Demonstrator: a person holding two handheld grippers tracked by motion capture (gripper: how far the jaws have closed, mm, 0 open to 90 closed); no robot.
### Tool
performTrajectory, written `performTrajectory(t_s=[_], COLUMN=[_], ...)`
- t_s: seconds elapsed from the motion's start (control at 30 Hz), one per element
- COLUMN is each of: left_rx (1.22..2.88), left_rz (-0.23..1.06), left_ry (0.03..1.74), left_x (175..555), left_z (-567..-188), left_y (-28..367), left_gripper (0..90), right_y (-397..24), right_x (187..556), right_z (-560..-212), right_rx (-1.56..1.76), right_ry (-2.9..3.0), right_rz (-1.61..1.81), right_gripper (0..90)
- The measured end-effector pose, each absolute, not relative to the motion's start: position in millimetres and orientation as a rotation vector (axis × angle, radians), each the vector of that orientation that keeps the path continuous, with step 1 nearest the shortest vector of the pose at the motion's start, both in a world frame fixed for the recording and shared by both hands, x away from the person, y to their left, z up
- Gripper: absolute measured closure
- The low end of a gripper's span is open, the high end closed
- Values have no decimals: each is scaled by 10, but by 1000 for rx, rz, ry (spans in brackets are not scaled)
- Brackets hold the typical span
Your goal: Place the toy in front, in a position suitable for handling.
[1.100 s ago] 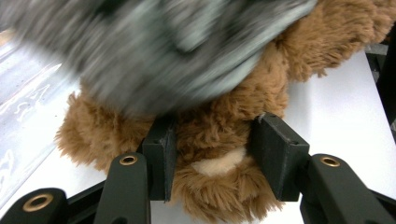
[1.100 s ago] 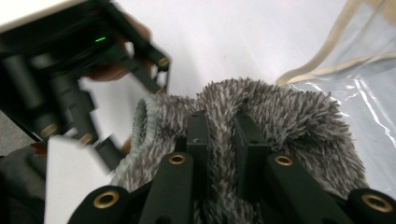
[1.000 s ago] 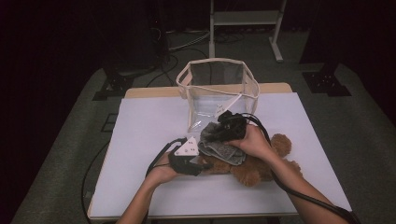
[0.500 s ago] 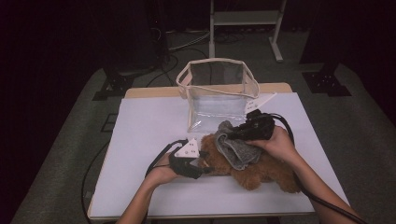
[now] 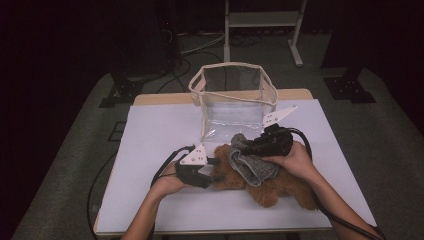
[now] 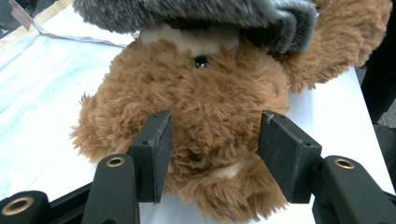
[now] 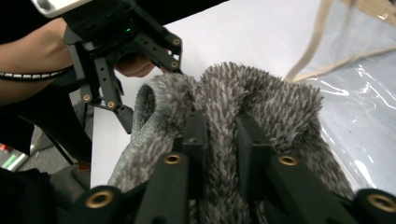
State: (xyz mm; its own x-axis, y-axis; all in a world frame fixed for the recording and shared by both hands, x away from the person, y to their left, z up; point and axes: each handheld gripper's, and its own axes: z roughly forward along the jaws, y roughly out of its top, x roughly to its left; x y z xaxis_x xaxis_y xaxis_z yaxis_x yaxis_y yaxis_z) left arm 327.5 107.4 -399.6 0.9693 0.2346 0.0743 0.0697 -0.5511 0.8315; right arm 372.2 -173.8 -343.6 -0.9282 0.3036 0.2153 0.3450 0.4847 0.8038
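A brown teddy bear (image 5: 272, 187) lies on the white table top (image 5: 155, 135). My left gripper (image 5: 215, 172) comes at it from the left. In the left gripper view the gripper (image 6: 214, 140) has its pads pressed into the fur of the bear's lower face (image 6: 210, 107), and its jaws have just been opening slightly. A grey fuzzy cloth (image 5: 250, 165) is draped over the bear's head. My right gripper (image 7: 222, 126) pinches a fold of this cloth (image 7: 261, 93). Its jaws have just been opening a little, with the cloth still between them.
A clear plastic bag with a beige rim (image 5: 235, 95) stands open just behind the bear at the table's middle back. Black cables (image 5: 165, 167) trail from both grippers. A metal stand (image 5: 260, 20) is on the floor beyond.
My right hand has moved to the right with the grey cloth, drawing it across the bear's head. The left hand has stayed at the bear's face.
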Motion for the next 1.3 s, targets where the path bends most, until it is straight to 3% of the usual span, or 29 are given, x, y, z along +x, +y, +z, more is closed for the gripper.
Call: performTrajectory(t_s=[0.23, 0.47, 0.57, 0.77, 0.97, 1.3], left_rx=[2168, 2177, 2177, 2167, 2172, 2171], left_rz=[197, 184, 179, 172, 181, 182], left_ry=[194, 175, 171, 171, 171, 181], left_x=[3275, 3260, 3262, 3250, 3253, 3260], left_z=[-4045, -4063, -4074, -4067, -4053, -4057], left_y=[1037, 1023, 1025, 1019, 1033, 1020], left_gripper=[447, 454, 454, 454, 445, 435], right_y=[-1645, -1439, -1413, -1444, -1701, -2562], right_x=[3736, 3756, 3722, 3613, 3589, 3363], right_z=[-3342, -3521, -3584, -3543, -3374, -2859], right_rx=[-565, -552, -528, -496, -536, -645], right_ry=[-2723, -2783, -2816, -2851, -2725, -2673], right_rz=[-1413, -1338, -1364, -1416, -1535, -1695], right_gripper=[478, 398, 470, 749, 777, 775])
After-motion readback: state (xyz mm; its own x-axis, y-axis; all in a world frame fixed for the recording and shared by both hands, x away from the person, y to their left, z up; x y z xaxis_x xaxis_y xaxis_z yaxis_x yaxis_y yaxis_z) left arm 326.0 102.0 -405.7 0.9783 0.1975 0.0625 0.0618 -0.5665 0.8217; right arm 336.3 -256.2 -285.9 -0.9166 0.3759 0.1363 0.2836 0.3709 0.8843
